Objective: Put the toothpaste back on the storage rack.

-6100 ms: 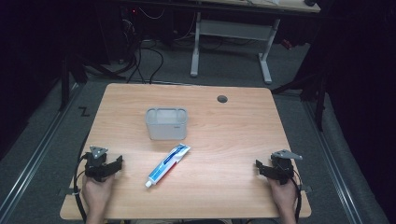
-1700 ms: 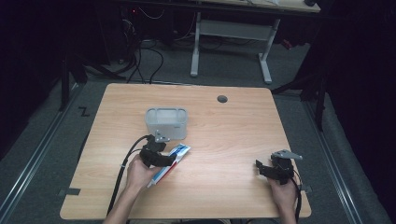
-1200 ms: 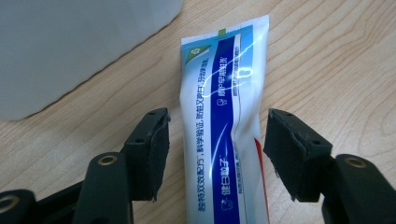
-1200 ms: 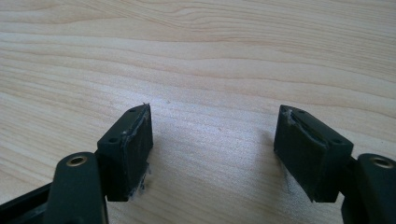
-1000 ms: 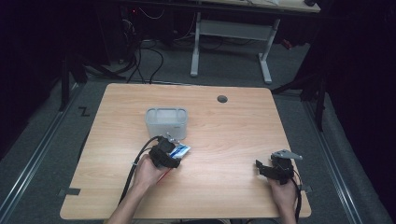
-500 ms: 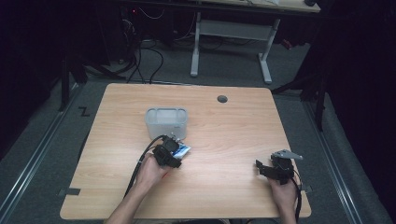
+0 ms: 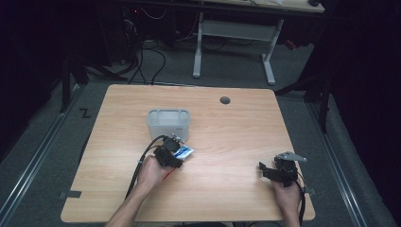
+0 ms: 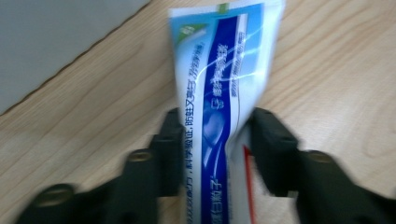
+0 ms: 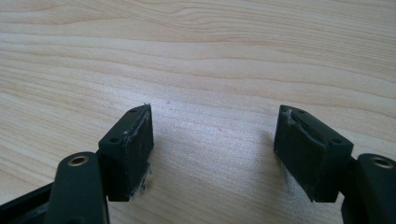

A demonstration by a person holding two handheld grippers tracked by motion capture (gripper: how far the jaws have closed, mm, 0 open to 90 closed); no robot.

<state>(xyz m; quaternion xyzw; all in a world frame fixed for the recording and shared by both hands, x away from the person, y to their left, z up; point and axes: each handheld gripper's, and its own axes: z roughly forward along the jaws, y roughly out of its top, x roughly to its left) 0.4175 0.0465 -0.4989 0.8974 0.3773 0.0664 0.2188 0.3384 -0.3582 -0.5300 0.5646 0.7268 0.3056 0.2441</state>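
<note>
1. The left gripper (image 8: 212,140) has just been closing its jaws, and now they press both sides of the toothpaste tube (image 8: 219,79).
2. The tube lies on the table (image 7: 227,137), near the plastic container (image 7: 169,124); lifting seems possible next.
3. The right gripper (image 9: 212,149) rests apart with jaws open, holding nothing.

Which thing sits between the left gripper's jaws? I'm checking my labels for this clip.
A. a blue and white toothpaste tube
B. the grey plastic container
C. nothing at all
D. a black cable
A: in the left gripper view the jaws of the left gripper, which have just been closing, press on both sides of the blue and white toothpaste tube; the container stands apart behind it.
</note>
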